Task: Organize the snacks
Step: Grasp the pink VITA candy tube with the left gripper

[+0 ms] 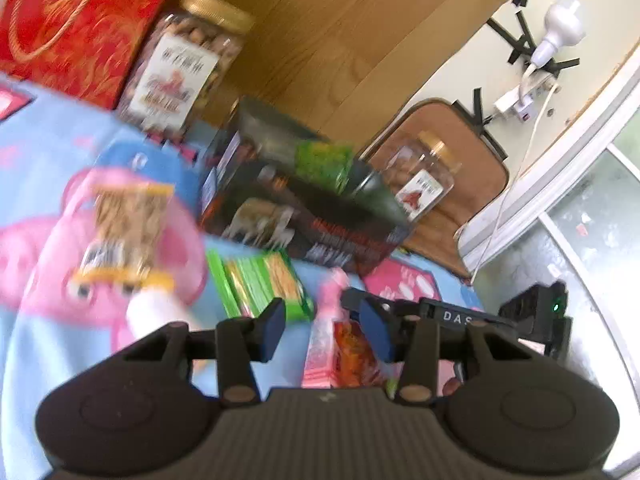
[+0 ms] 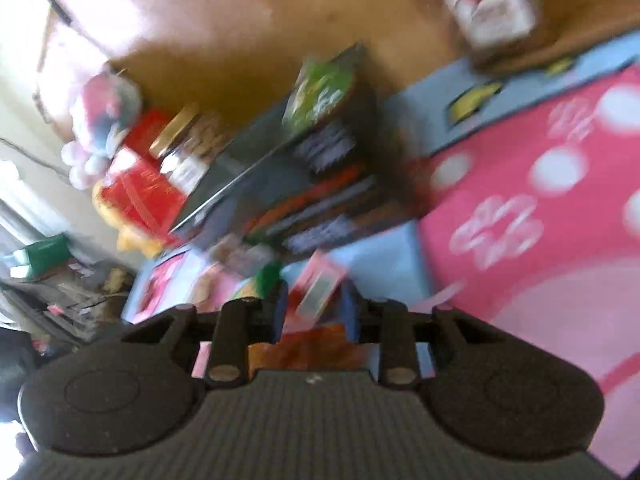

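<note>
My left gripper [image 1: 326,330] is open above a blue and pink cartoon mat [image 1: 36,152]. Between its fingers lie a pink snack packet [image 1: 320,344] and an orange one [image 1: 354,360]. A green wafer pack [image 1: 260,284] lies just ahead, and a yellow-edged snack bag [image 1: 124,232] to the left. A dark box [image 1: 296,208] carries a green packet [image 1: 322,164]. My right gripper [image 2: 316,312] has a pink packet [image 2: 318,288] between its fingers, over an orange packet [image 2: 316,346]; the view is blurred and I cannot tell whether it grips. The dark box [image 2: 280,188] with the green packet [image 2: 320,92] lies ahead.
A nut jar with a gold lid [image 1: 184,64] and a red gift bag [image 1: 76,24] stand at the far left. A second jar [image 1: 420,176] lies on a brown cushion [image 1: 472,140]. A power strip [image 1: 524,100] sits on the floor. The right gripper shows beside my left one [image 1: 460,316].
</note>
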Demonstrator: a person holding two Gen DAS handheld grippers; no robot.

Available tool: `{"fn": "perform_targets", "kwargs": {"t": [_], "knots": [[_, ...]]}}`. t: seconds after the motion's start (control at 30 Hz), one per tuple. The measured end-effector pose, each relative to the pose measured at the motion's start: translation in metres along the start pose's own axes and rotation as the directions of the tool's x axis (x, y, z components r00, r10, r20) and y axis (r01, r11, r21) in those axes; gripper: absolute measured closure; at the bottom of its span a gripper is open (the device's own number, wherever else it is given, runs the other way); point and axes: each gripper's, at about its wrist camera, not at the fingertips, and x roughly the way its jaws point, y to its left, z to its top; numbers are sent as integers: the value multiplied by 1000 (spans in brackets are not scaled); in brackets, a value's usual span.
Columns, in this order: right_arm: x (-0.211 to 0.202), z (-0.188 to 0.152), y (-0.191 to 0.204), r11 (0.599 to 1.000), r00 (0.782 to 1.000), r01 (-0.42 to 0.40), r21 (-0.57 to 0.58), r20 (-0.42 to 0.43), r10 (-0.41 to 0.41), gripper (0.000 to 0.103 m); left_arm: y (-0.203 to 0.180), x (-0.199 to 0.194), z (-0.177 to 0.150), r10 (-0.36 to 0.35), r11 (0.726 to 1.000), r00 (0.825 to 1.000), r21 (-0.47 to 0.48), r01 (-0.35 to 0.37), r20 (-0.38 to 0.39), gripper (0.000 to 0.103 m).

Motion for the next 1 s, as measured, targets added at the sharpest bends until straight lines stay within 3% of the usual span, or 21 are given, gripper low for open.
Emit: {"fn": "perform_targets", "kwargs": {"t": [0.13,0.3,0.47,0.57,0.67,0.73,0.77,0.87,0.93,1.0], "knots": [[6,-23,46,977,996,-65,-204,-67,53,73,10,-22,-9,11,1000,1000,-14,-11,25,61],[-22,-39,79,927,999,23,-374,41,-8,60,8,-40,-15,29,999,999,25,-30,37,61],[10,-55,88,901,995,88,-424,1,-97,57,18,-42,-25,35,999,999,-28,-34,35,61],[22,-69,101,832,989,127,-540,8,-146,63,25,-50,-32,24,998,999,-53,-23,29,61],[9,-76,104,799,990,95,-594,-30,-141,69,25,-59,-40,14,999,1000,-40,-13,19,60],[-8,-90,104,758,991,59,-649,-55,-123,71,23,-62,-45,-6,999,1000,-36,7,3,51],[-16,-96,105,745,992,32,-666,-73,-107,77,22,-62,-48,-21,999,1000,-31,21,-5,46],[-37,-117,107,726,983,-134,-674,-185,9,81,14,-52,-55,-32,999,998,-23,31,-57,43],[-44,-129,109,706,987,-101,-700,-160,-17,78,10,-45,-59,9,1000,996,-15,-11,-94,43],[-47,-132,105,721,991,-35,-692,-117,-64,63,6,-42,-63,64,998,992,-1,-65,-108,43]]}}
